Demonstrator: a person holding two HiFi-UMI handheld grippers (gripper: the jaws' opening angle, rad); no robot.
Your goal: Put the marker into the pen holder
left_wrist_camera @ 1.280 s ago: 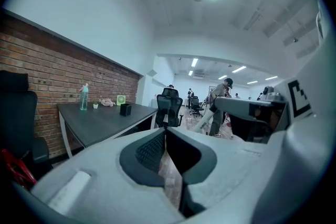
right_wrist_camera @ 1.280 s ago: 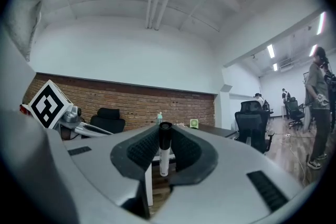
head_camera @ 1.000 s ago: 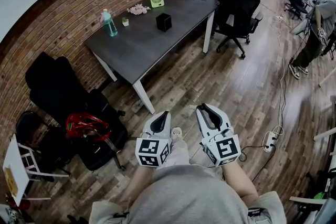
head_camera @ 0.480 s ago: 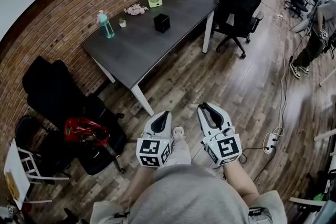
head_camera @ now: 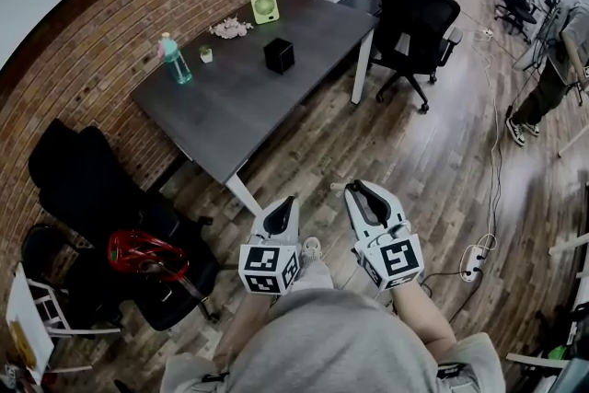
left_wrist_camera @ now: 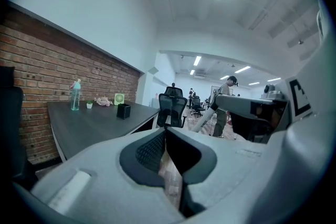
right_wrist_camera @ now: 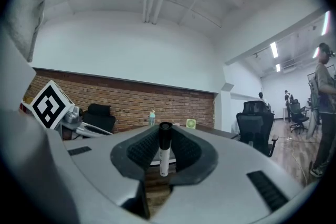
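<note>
A person stands on a wood-plank floor [head_camera: 433,161] in a brick-walled office, holding a gripper in each hand at waist height, well short of a dark surface [head_camera: 221,106]. The right gripper [head_camera: 359,190] has its jaws clamped on a marker [right_wrist_camera: 164,150], which stands upright between the ribbed pads, black cap on top and white barrel below. The left gripper [head_camera: 290,202] carries nothing; its jaws meet at the tips, with only floor showing through the gap beneath them. The pen holder [head_camera: 279,55], a small black cube, sits on the surface well apart from both grippers, toward the far end near the brick wall [head_camera: 110,32]. Also on the surface are a teal bottle [head_camera: 172,60], a tiny potted plant [head_camera: 206,54] and a round green fan [head_camera: 264,7], all closer to the wall than the pen holder. A black office chair [head_camera: 419,14] stands at the surface's far right corner, and a red helmet [head_camera: 138,250] rests on another dark chair at lower left.
</note>
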